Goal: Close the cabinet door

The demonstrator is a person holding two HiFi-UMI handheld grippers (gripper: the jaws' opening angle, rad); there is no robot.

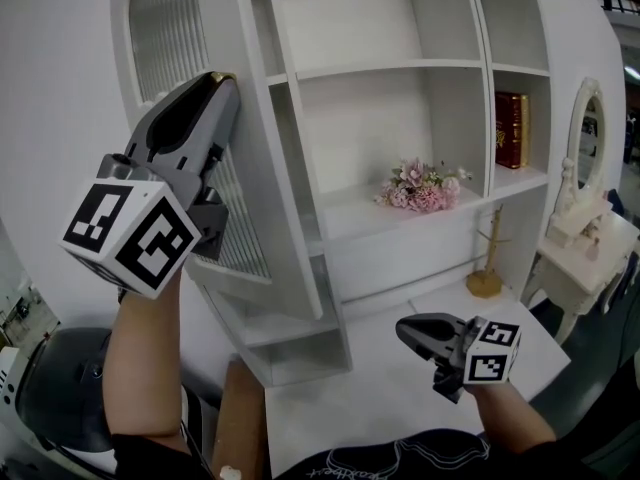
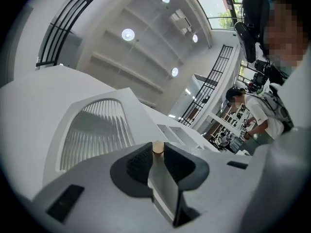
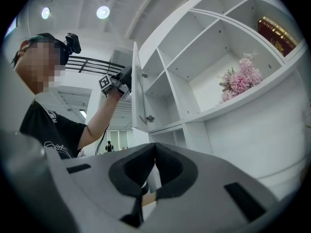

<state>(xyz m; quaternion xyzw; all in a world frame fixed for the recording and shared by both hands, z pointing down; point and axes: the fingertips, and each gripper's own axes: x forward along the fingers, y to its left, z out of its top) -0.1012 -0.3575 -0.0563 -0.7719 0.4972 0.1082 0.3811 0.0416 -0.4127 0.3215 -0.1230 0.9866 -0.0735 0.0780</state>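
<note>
**Head view:** from above, facing steeply down at the cabinet [image 1: 360,18]. **Left gripper view:** hard against the cabinet door [image 2: 97,130], tilted up toward the ceiling [image 2: 146,38]. **Right gripper view:** low and farther back, angled slightly up; shares that door with the head view.

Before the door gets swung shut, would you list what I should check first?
1. Left gripper clamped on cabinet door edge by its knob: ok.
2. Door shut: not ok, it stands open.
3. Gap between door and cabinet frame free of things: ok.
4. Right gripper shut, empty, away from door: ok.
5. Flowers outside door's compartment: ok.
</note>
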